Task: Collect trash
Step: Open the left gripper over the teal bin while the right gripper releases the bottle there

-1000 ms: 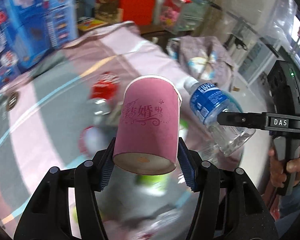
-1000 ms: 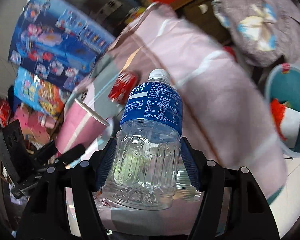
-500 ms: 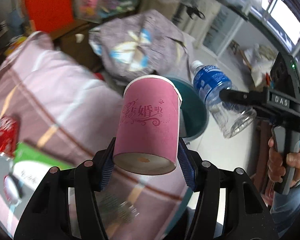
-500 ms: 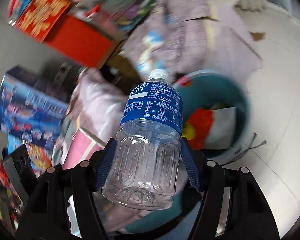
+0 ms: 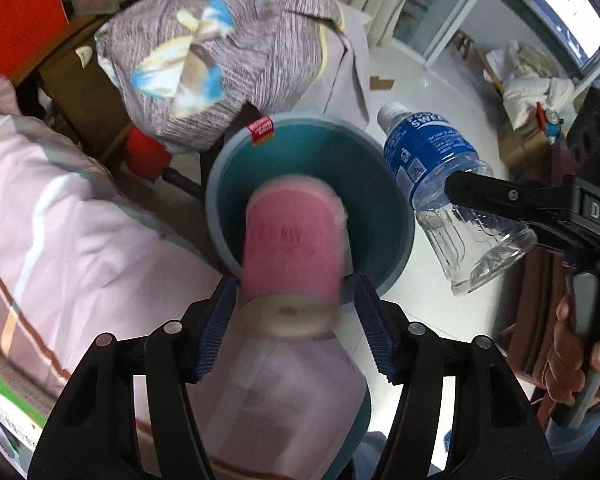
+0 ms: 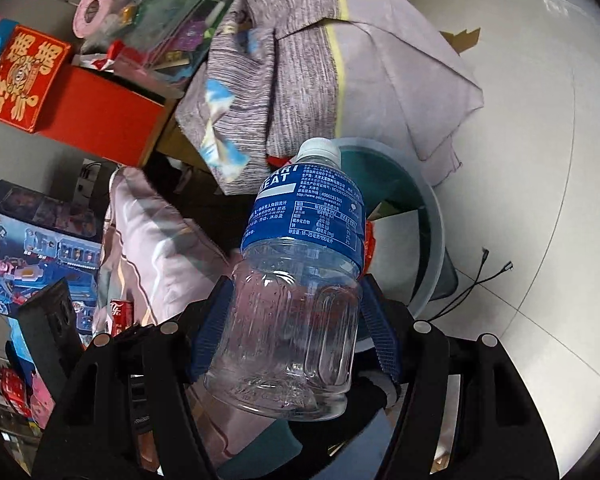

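Note:
A pink paper cup (image 5: 296,248), blurred by motion, sits bottom-first between the pads of my left gripper (image 5: 296,312), directly above the teal bin (image 5: 320,148) on the floor. The left jaws are opening and a gap shows beside the right pad, so the cup is loose. My right gripper (image 6: 296,320) is shut on a clear plastic bottle (image 6: 300,300) with a blue label, held cap-forward over the bin's rim (image 6: 432,216). In the left wrist view the bottle (image 5: 440,168) hangs at the bin's right edge. Red and white trash lies in the bin, mostly hidden behind the bottle.
A grey patterned cloth bundle (image 5: 228,52) overhangs the bin's far side. The pink striped tablecloth (image 5: 60,220) borders the bin on the left, with a cola can (image 6: 120,310) on it. White floor tiles (image 6: 520,140) and thin cables (image 6: 480,280) lie to the right. A hand (image 5: 572,352) grips the right tool.
Both grippers swung away from the table to above the teal bin and tipped downward. The left jaws widened and the pink cup went from sharply held to blurred and loose.

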Motion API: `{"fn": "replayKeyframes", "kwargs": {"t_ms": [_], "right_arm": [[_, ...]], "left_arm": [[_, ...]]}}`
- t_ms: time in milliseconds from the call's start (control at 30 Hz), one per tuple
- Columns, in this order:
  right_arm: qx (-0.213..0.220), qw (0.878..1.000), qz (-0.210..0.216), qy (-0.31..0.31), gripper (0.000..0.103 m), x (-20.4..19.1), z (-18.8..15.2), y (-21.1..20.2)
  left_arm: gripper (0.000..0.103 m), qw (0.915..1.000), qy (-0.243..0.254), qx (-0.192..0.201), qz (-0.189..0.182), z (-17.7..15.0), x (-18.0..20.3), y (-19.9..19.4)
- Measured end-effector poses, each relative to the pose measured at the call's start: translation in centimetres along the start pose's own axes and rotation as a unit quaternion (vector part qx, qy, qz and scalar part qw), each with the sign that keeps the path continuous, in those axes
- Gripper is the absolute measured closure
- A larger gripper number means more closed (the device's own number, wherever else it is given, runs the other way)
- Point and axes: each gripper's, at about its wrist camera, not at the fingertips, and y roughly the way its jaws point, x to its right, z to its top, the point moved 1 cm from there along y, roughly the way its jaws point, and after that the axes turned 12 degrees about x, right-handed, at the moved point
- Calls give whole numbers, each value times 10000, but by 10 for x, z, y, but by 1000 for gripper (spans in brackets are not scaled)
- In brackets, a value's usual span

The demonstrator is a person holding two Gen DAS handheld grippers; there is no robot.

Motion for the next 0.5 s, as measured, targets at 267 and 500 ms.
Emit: {"fn": "replayKeyframes", "kwargs": {"t_ms": [267,500], "right_arm": [[-137,9999,-100,32,41,4,4,16],[-253,9995,-176,33,41,3,3,28]], "left_arm": [[21,9999,-116,-20,-16,-2,-5,6],[15,9998,-158,80,-16,-4,-10,-1]]}}
